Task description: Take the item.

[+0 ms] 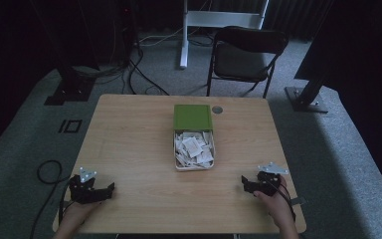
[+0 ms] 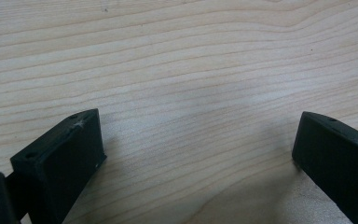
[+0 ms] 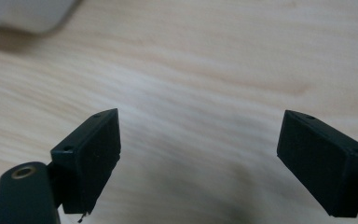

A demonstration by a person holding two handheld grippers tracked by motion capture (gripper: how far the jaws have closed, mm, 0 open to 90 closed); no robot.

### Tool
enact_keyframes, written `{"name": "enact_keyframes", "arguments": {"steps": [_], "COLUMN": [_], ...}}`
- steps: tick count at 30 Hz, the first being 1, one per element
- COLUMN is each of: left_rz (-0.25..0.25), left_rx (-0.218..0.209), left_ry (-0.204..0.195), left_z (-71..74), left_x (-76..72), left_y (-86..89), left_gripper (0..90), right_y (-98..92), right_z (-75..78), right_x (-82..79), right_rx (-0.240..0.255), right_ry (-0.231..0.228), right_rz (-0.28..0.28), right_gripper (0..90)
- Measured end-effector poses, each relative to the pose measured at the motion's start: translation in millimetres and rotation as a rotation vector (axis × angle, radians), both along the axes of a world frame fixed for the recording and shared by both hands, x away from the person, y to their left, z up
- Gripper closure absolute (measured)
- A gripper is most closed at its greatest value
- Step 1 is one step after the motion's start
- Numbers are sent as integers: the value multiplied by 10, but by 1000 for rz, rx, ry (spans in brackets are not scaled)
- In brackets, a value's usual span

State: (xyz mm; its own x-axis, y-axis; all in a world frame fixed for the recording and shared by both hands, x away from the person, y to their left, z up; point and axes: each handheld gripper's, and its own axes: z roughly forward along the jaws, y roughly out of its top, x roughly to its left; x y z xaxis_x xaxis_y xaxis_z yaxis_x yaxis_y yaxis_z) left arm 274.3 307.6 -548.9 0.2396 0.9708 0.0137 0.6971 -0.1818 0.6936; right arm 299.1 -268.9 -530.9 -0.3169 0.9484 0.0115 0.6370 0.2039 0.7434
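2 tools rested wide apart at the near corners of the worktop, a box of paper packets between them.

The left tool [image 1: 110, 187] lay near the front left edge of the wooden worktop [image 1: 129, 144], held by the person's left hand [image 1: 77, 211]; in the left gripper view its 2 black jaws stood well apart over bare wood grain, gripping nothing. The right tool [image 1: 244, 184] sat near the front right edge in the right hand [image 1: 278, 201], its jaws likewise spread with only worktop between them. A white box [image 1: 194, 149] full of small white packets [image 1: 193, 145] stood at the middle of the worktop, well clear of both tools, with its green lid [image 1: 193, 117] touching its far end. A black folding chair [image 1: 248, 55] stood on the floor beyond the worktop.
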Motion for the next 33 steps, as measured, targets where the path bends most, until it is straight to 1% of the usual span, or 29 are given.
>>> {"name": "enact_keyframes", "arguments": {"steps": [2,5,10,11,12,14,17,21,22,23,24,33], "left_rz": [0,0,0,0,0,1,1,1,1,1,1,1], "left_rx": [0,0,0,0,0,-1,-2,-2,-2,-2,-1,-1], "left_ry": [0,0,0,0,0,-1,-1,-1,-1,-1,1,1], "left_z": [0,0,0,0,0,-1,-1,0,0,0,0,0], "left_x": [0,0,0,0,0,0,0,1,1,0,0,0], "left_y": [0,0,0,0,0,-1,-1,-1,-1,-1,-1,-1], "left_gripper": [27,27,27,27,27,27,27,27,27,27,27,27], "right_y": [47,113,205,205,223,273,329,427,427,446,503,768], "right_z": [68,172,341,341,373,457,543,668,668,690,754,953], "right_x": [15,35,71,71,77,97,116,152,152,158,173,252], "right_rx": [20,22,42,42,45,61,63,69,69,69,72,87], "right_ry": [-12,-33,-61,-61,-65,-78,-85,-94,-94,-98,-116,-154], "right_rz": [6,16,32,32,35,43,47,68,68,71,80,131], "right_gripper": [130,130,131,131,131,131,131,131,131,132,132,136]}}
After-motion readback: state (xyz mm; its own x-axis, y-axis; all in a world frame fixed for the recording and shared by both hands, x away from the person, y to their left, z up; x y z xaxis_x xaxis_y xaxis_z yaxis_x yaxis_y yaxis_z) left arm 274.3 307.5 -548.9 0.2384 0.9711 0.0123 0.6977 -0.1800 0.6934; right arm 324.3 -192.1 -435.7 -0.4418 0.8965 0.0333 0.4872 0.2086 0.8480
